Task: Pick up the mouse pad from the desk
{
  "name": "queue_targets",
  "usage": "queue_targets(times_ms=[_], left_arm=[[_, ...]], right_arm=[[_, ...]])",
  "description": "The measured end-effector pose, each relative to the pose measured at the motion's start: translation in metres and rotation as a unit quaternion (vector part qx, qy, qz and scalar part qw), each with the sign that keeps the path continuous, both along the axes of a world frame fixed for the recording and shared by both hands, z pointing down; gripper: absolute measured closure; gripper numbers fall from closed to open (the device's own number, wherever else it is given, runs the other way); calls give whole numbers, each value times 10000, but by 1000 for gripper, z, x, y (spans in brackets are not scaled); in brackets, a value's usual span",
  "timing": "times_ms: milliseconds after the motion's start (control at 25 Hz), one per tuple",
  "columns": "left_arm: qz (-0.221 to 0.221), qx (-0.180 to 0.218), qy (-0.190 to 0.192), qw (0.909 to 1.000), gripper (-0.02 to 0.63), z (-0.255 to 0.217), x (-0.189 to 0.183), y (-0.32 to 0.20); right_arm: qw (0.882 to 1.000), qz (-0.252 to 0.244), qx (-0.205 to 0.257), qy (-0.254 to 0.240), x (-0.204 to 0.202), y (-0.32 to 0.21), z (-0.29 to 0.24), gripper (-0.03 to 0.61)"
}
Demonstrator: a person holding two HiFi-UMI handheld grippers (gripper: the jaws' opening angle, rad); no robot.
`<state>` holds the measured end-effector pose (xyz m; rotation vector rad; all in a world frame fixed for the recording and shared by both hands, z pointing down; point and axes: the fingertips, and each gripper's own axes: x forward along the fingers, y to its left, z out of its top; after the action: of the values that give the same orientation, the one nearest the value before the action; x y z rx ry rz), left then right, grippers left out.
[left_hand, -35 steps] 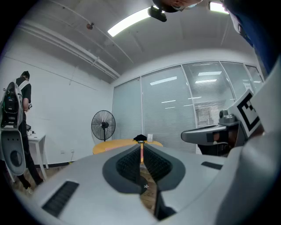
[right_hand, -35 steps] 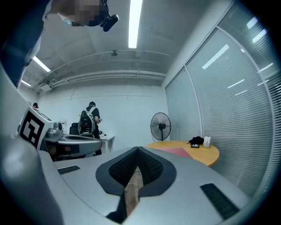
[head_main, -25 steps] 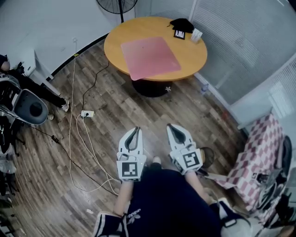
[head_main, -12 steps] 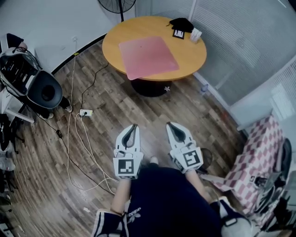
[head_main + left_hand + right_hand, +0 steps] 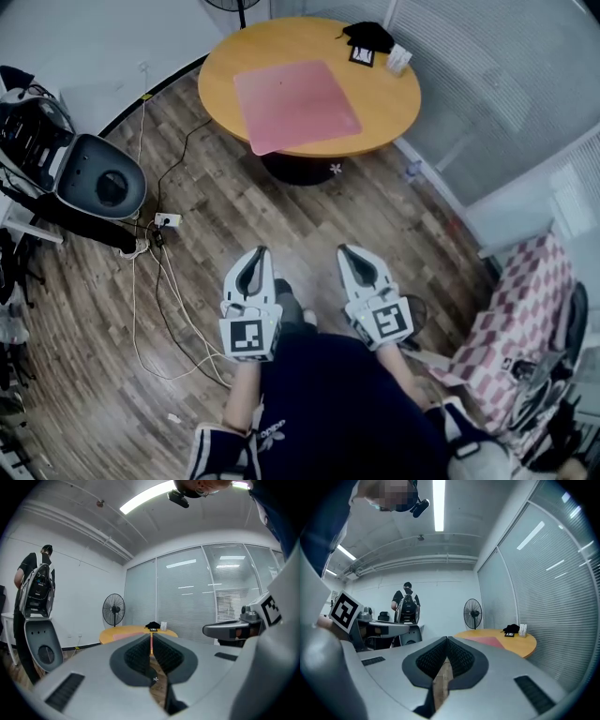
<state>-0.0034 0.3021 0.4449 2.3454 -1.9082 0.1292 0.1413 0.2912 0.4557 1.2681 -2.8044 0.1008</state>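
A pink mouse pad lies flat on the round wooden table at the top of the head view. It also shows as a thin pink strip in the right gripper view. Both grippers hang far short of the table, over the wooden floor. My left gripper is shut with nothing in it, its jaws meeting at the tips. My right gripper is shut and empty too, jaws together.
On the table's far side sit a black object, a small framed card and a white holder. Cables and a power strip lie on the floor at left beside a grey office chair. A checked cloth is at right.
The view has advanced toward the table, which now sits higher in the frame. The grey chair at left has come further into view. Both grippers stay shut.
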Motion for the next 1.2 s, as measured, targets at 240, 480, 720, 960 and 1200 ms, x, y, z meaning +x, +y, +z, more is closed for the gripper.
queue_targets(times_ms=[240, 480, 720, 960, 1200], left_arm=[[171, -84, 51, 9998, 607, 2, -16, -52], [546, -95, -52, 9984, 609, -4, -42, -113], [693, -179, 66, 9974, 611, -9, -75, -161], [785, -229, -84, 9966, 611, -1, -101, -190], [702, -398, 47, 9967, 611, 10, -108, -211]], right_arm=[[10000, 77, -7, 28, -17, -48, 1, 575], [9998, 209, -27, 68, -40, -109, -10, 575], [9989, 456, 40, 99, -64, -156, -18, 575], [9984, 553, -28, 88, -84, -178, -12, 575], [9983, 563, -59, 107, -90, -202, -8, 575]])
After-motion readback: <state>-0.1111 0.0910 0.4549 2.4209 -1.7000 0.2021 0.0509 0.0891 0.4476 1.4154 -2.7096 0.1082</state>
